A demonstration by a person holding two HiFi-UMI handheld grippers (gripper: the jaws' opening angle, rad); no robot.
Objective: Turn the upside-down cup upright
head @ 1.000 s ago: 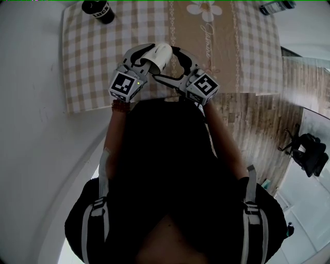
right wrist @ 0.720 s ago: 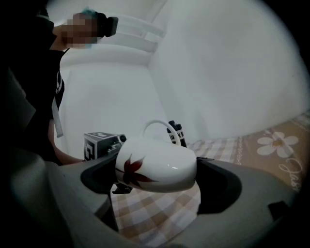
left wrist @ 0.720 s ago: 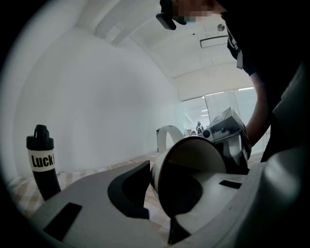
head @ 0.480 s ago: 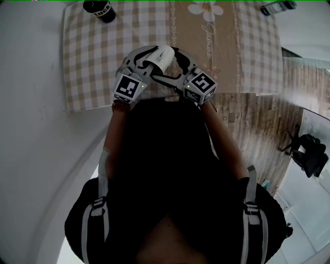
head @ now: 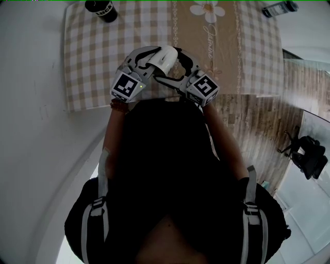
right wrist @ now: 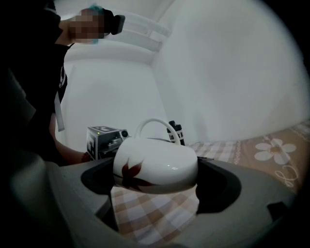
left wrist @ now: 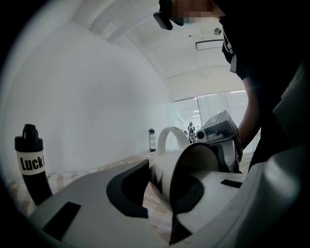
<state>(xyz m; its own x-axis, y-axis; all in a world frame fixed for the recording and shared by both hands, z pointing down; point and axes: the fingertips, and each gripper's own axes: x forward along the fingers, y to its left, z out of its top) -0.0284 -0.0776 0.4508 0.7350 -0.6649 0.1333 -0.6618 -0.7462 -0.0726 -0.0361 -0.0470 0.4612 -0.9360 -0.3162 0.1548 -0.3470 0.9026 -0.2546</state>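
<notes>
A white cup (head: pixel 163 55) with a red leaf print lies on its side in the air over the checked tablecloth (head: pixel 93 56), handle up. My right gripper (head: pixel 169 66) is shut on the cup (right wrist: pixel 157 164), one jaw at the mouth end and one at the base. My left gripper (head: pixel 151 59) has the cup's rim wall (left wrist: pixel 164 169) between its jaws, one jaw inside the mouth and one outside. Its jaws are opening, and a sliver of cloth shows between the outer pad and the wall. The left gripper (left wrist: pixel 169 196) faces the cup's dark mouth; the right gripper (right wrist: pixel 157 188) sees its side.
A black bottle (head: pixel 100 10) stands at the table's far left corner, also seen as the lettered bottle (left wrist: pixel 31 167). A second dark bottle (head: pixel 278 7) lies at the far right corner. The table's near edge runs just under the grippers, against the person's body.
The cup and both grippers have shifted slightly to the right and away. The left gripper has rolled a little around the rim. The right gripper keeps its hold.
</notes>
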